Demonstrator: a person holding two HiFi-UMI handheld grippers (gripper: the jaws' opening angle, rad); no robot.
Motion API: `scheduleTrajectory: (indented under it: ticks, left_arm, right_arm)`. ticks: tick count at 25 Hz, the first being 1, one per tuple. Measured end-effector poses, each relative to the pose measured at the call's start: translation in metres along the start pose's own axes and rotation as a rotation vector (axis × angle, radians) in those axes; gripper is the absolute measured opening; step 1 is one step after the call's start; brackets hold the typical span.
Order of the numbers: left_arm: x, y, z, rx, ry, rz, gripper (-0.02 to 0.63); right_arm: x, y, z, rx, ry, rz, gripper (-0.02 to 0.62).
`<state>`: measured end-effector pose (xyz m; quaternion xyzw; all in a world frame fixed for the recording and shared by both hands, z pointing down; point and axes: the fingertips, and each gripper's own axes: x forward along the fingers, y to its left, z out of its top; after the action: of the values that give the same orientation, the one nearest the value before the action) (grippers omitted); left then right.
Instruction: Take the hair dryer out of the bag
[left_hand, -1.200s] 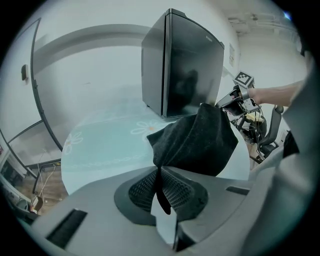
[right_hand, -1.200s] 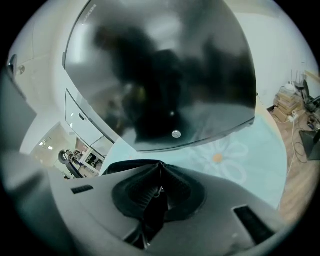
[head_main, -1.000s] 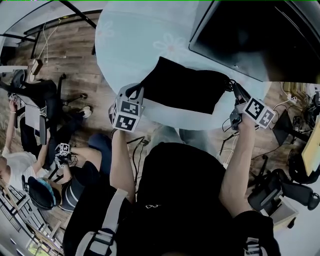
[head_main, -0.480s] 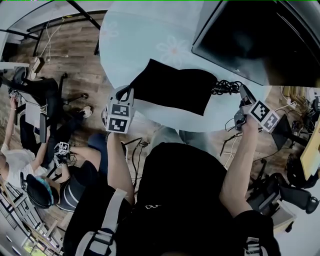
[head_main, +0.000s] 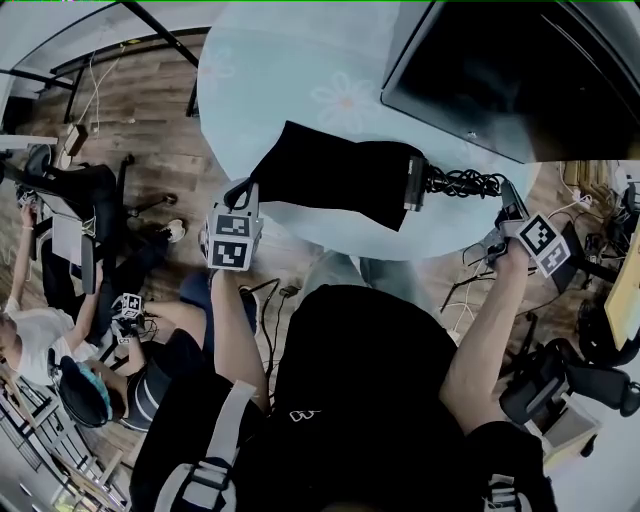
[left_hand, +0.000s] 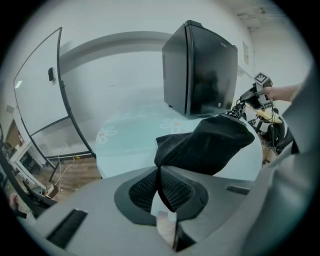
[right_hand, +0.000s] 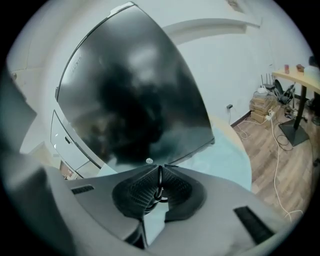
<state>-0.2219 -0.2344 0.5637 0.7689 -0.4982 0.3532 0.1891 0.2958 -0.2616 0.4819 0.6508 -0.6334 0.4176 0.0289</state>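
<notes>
Hair dryer (head_main: 414, 183) end overhead, cord (head_main: 462, 183) seemingly in right gripper (right_hand: 159, 184) jaws

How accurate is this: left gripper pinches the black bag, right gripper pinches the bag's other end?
Wrong on the right gripper: the head view shows it holding the hair dryer's coiled cord. The left gripper does pinch the black bag.

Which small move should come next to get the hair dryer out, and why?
Probably draw the right gripper, shut on the coiled cord, farther from the bag, while the left gripper holds the bag's opposite corner: only an end of the hair dryer shows at the bag's mouth, so most seems inside.
</notes>
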Motion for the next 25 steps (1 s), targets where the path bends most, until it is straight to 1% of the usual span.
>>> scheduleTrajectory:
  ticks: [2, 6, 8, 11, 14, 20, 22, 23, 25]
  left_arm:
    - [0.0, -0.001, -0.004, -0.004, 0.011, -0.011, 0.026]
    - [0.004, -0.013, -0.012, 0.034, 0.036, -0.034, 0.028]
    - [0.005, -0.017, -0.016, 0.039, 0.038, -0.045, 0.029]
    - [0.006, -0.018, -0.02, 0.04, 0.026, -0.06, 0.031]
    - [0.007, -0.022, -0.028, 0.05, 0.047, -0.074, 0.032]
    - [0.004, -0.039, -0.028, 0.066, 0.071, -0.068, 0.043]
    - [0.001, -0.044, -0.03, 0.074, 0.064, -0.064, 0.046]
    - [-0.001, -0.046, -0.031, 0.079, 0.059, -0.064, 0.064]
    - [-0.009, -0.052, -0.034, 0.088, 0.054, -0.058, 0.072]
  right_arm:
    - [-0.008, -0.007, 0.0, 0.022, -0.02, -0.017, 0.031]
    - [-0.023, -0.027, -0.01, 0.066, -0.042, -0.054, 0.031]
    - [-0.029, -0.034, -0.018, 0.09, -0.048, -0.069, 0.031]
    - [-0.039, -0.038, -0.032, 0.111, -0.048, -0.087, 0.031]
    - [-0.047, -0.043, -0.045, 0.126, -0.032, -0.101, 0.031]
    - [-0.063, -0.061, -0.071, 0.146, 0.011, -0.096, 0.031]
    - [-0.067, -0.064, -0.081, 0.154, 0.023, -0.089, 0.031]
    - [-0.069, -0.066, -0.087, 0.159, 0.03, -0.084, 0.031]
    - [-0.074, -0.069, -0.1, 0.171, 0.046, -0.072, 0.031]
